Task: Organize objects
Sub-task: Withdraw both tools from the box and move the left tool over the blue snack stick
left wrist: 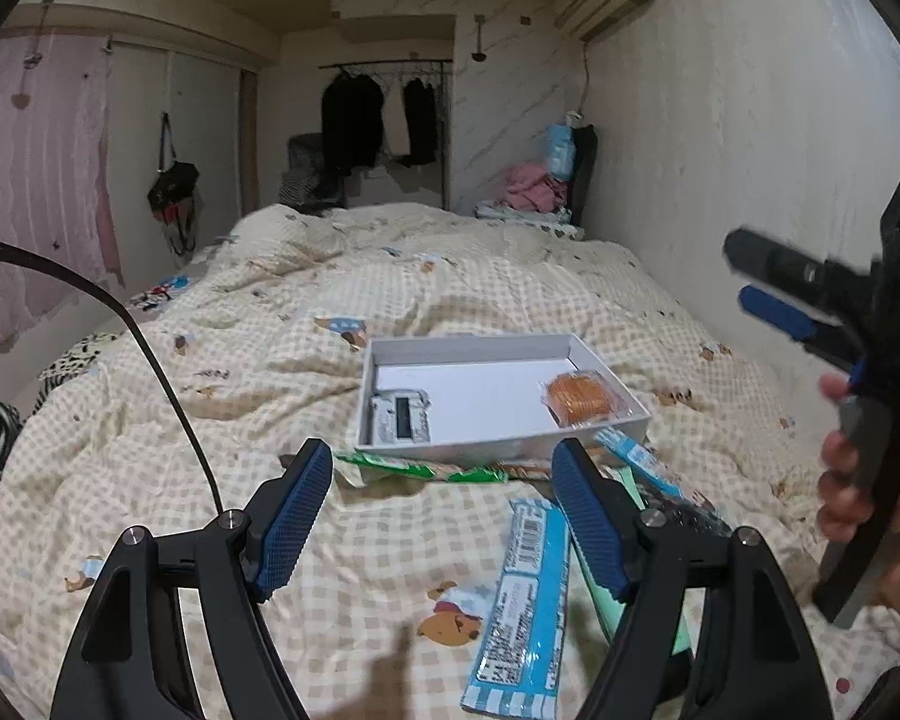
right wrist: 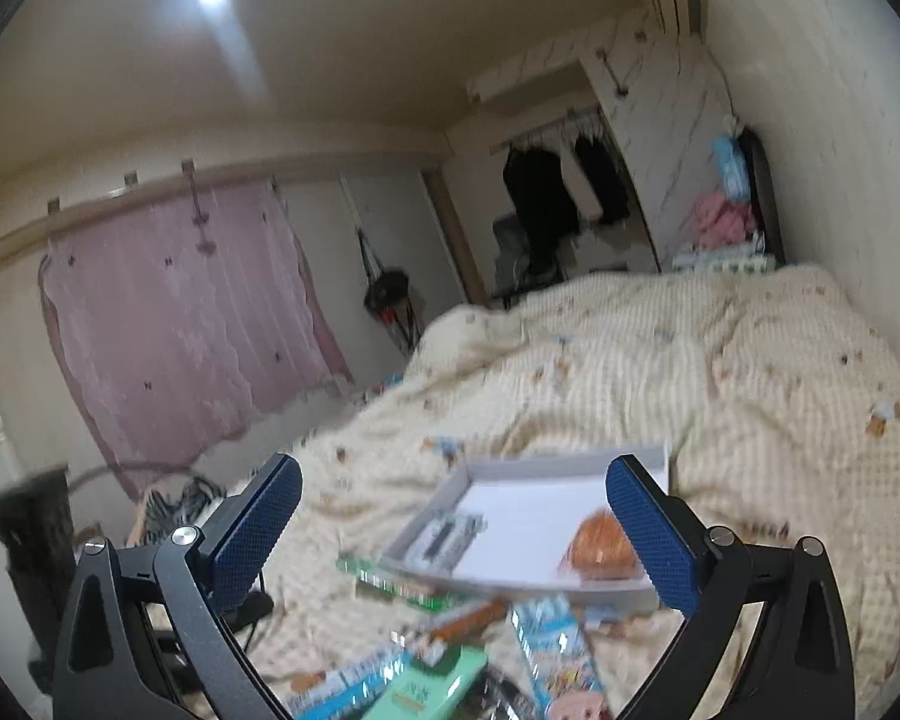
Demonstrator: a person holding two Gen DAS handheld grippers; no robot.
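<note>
Snack packets: loose on the checked quilt [left wrist: 390, 312] just in front of the white box [left wrist: 606, 414], most not yet sorted into it.
Left gripper [left wrist: 444, 480]: spread wide, holding nothing, hovering low over the quilt and facing the box.
Box, left corner: a grey-white packet [left wrist: 399, 417] lies flat inside.
Green packet [left wrist: 420, 471]: on the quilt, touching the box's near wall; thin, crinkly film, likely light and slippery.
Light-blue long packet [left wrist: 525, 606]: flat between the left gripper's fingers; probably stiff enough lengthwise, so pinch across its narrow width near the middle.
Box, right corner: an orange round snack [left wrist: 579, 399] in clear wrap, probably brittle, so squeeze gently.
Right gripper [left wrist: 750, 282]: raised well above the bed at the right, fingers apart, empty.
Right wrist view: blurred; further packets lie heaped below the box, details uncertain.
</note>
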